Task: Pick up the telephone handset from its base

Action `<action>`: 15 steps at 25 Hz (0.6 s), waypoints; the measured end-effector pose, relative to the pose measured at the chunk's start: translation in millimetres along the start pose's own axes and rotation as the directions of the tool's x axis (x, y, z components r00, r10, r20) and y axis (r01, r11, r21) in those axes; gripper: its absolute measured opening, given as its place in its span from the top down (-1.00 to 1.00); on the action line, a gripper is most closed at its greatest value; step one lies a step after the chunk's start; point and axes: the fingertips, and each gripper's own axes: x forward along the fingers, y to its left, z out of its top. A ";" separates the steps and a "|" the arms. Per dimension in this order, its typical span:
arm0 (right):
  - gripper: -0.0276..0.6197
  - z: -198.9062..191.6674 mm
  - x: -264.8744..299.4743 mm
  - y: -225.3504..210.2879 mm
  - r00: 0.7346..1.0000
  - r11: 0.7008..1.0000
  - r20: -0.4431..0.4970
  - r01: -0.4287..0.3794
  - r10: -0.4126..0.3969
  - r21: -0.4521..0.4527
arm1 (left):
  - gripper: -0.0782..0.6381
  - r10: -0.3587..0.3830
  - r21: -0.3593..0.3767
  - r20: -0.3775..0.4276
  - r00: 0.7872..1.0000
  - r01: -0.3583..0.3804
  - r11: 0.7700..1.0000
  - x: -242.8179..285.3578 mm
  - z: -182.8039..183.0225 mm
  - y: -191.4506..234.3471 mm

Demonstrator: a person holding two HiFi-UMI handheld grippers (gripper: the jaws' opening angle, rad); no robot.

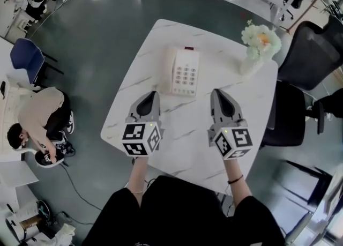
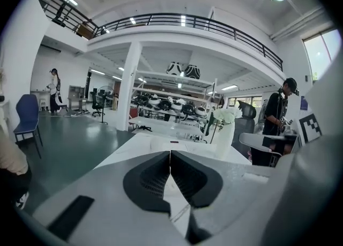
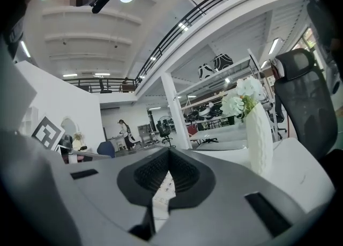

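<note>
A dark grey-green floor (image 1: 91, 36) spreads round a white marbled table (image 1: 134, 84), which the person faces from its near edge. A black mesh office chair (image 1: 308, 52) stands against the table's right side. A blue chair (image 1: 25, 57) stands well off to the left, and nearer on that side a person (image 1: 37, 116) sits bent over something on the floor.

The telephone (image 1: 186, 73), pale with a keypad facing up, lies near the middle of the tabletop. Its handset (image 1: 166, 72) rests in place along the base's left side. A white vase of pale flowers (image 1: 259, 44) stands at the far right corner, well apart from the telephone; in the right gripper view it rises just right of that tool's line of sight.

The left gripper (image 1: 155, 94) is above the table near the telephone's front left corner, pointing towards the handset. Its jaws are pressed together at the tip with nothing between them. The right gripper (image 1: 217, 91) is level with it, to the right of the telephone, with its jaws likewise closed and empty. Only bare tabletop lies between each tip and the telephone. Neither tool touches the telephone.
</note>
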 end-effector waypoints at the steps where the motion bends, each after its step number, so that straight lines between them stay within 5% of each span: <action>1: 0.94 -3.4 2.6 -0.9 1.000 1.000 -0.003 0.004 -0.004 0.004 | 0.79 -0.004 -0.005 -0.005 1.000 0.004 1.000 5.8 -1.1 1.6; 6: 0.94 -8.4 16.8 -6.9 1.000 0.999 -0.002 0.028 -0.028 0.024 | 0.77 -0.026 -0.019 -0.038 0.999 0.026 0.999 36.2 -4.7 4.5; 15: 0.94 -8.7 43.1 -19.2 0.998 0.997 0.011 0.068 -0.069 0.038 | 0.44 -0.040 -0.028 -0.107 0.993 0.037 0.999 87.9 -9.1 11.3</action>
